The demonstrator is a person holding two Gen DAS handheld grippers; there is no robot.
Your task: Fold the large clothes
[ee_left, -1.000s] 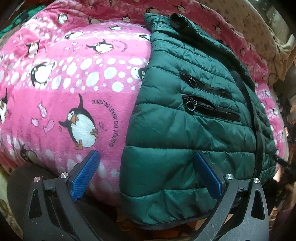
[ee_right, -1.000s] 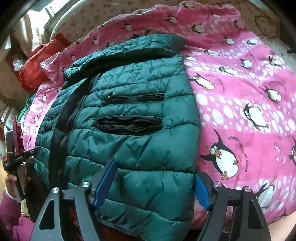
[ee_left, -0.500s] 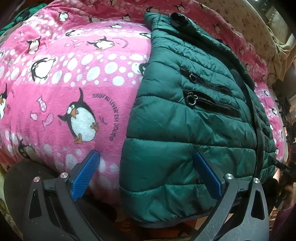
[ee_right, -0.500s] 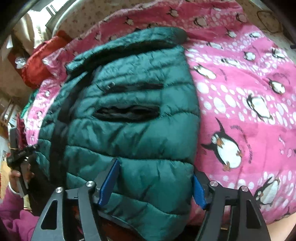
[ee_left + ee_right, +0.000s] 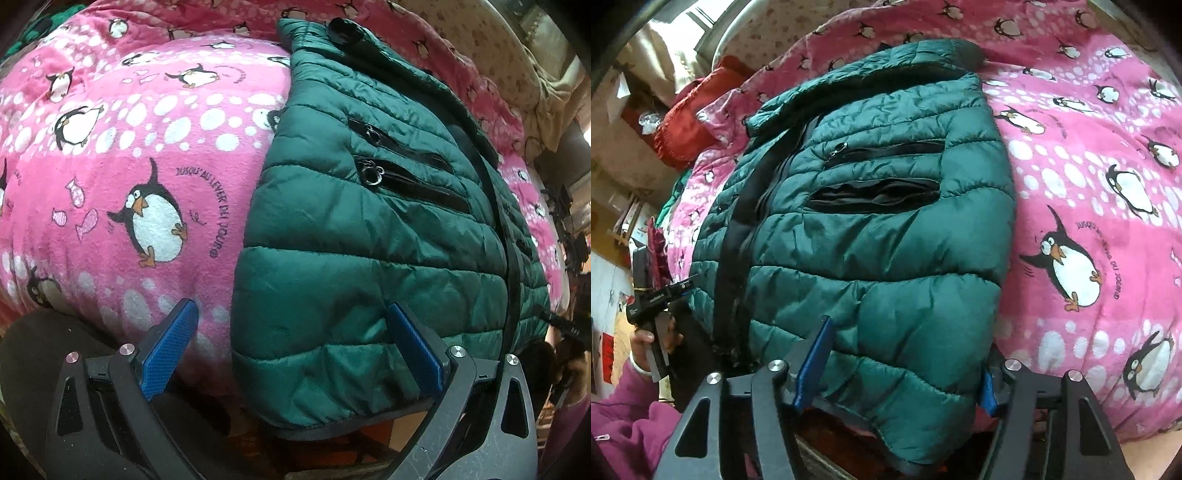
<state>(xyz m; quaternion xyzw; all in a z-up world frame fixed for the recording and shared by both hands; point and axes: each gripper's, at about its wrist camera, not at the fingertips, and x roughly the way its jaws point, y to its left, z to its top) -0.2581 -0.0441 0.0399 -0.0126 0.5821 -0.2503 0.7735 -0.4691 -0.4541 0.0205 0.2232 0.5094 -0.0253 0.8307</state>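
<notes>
A dark green quilted jacket [image 5: 369, 229] lies flat on a pink penguin blanket [image 5: 129, 166], front up, with black zip pockets and a black centre zip; its hem hangs over the near edge of the bed. It also shows in the right wrist view [image 5: 879, 236]. My left gripper [image 5: 291, 332] is open, its jaws straddling the jacket's near left hem corner without touching. My right gripper [image 5: 905, 354] is open over the near right hem corner. The left gripper shows in the right wrist view [image 5: 657, 295], held by a hand at the jacket's far side.
The pink penguin blanket [image 5: 1089, 184] covers the bed on both sides of the jacket. A red cushion [image 5: 687, 122] lies near the jacket's collar end. Beige patterned bedding [image 5: 517, 66] lies beyond. Shelves and clutter stand past the bed's edge.
Both grippers have moved a little closer to the jacket's hem. The jacket has not moved. Both grippers stay open.
</notes>
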